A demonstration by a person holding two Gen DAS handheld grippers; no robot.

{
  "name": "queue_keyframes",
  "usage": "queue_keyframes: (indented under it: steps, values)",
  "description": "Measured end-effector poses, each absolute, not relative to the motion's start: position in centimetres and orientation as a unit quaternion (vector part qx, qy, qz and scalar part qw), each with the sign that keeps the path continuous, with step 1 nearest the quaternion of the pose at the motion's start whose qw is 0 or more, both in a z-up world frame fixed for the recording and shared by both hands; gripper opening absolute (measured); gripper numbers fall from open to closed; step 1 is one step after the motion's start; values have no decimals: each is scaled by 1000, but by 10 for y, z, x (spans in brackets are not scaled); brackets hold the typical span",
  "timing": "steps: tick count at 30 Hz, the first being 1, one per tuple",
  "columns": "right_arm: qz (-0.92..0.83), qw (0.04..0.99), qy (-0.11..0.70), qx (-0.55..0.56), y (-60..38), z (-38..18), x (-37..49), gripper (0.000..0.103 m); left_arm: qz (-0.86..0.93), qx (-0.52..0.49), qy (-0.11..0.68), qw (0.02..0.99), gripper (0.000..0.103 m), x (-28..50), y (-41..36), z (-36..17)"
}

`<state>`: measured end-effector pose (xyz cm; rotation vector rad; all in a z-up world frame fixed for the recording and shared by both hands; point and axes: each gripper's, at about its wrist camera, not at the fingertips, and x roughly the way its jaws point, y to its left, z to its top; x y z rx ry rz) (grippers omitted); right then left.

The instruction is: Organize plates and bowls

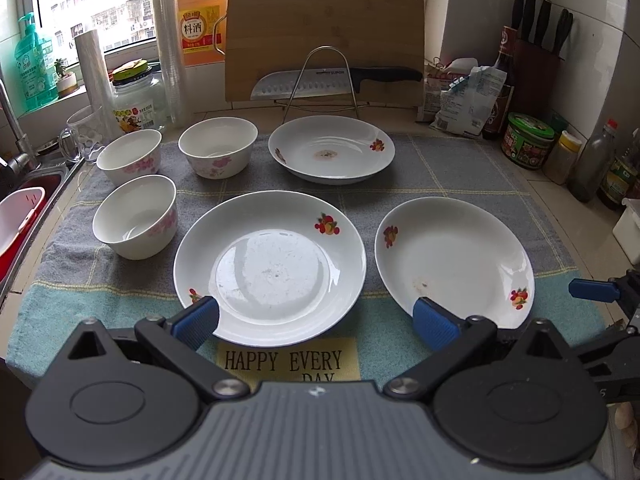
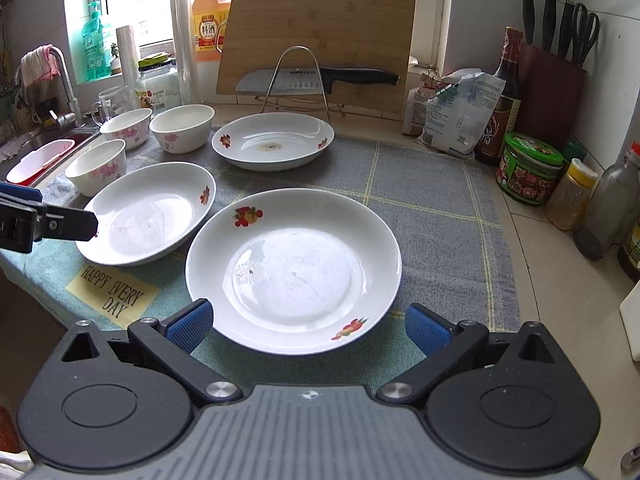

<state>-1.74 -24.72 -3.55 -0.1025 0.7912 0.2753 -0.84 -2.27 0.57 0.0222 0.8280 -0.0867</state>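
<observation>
The left gripper is held wide apart and empty, low over the near edge of the towel. Directly ahead of it, between the lines of its two blue pads, the near-left plate is positioned, its near rim level with the pad tips; whether the pads touch the rim cannot be told. The right gripper is likewise spread wide and holds nothing, and the near-right plate is framed between its fingers, just in front of them. The two near plates lie side by side on the towel, close together. Farther out, centred behind them, the far plate is set, with a brown stain at its middle. Three bowls are grouped to the left of the plates: the front bowl nearest, the back-left bowl and the back-right bowl behind it. All three stand upright. A cutting board and a knife are propped behind the towel.
</observation>
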Motion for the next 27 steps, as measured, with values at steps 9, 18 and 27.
queue_keyframes:
  steps: [9,18,27]
  values:
    - [156,890,426,-55,-254,-87,-10,103,-33,13,419,907,102,-7,-31,-1]
    - [186,887,413,-91,-242,-100,9,103,-14,15,429,903,102,-5,-33,-5]
    - [203,906,362,-79,-251,-107,0,103,-24,23,424,905,102,5,-42,-4]
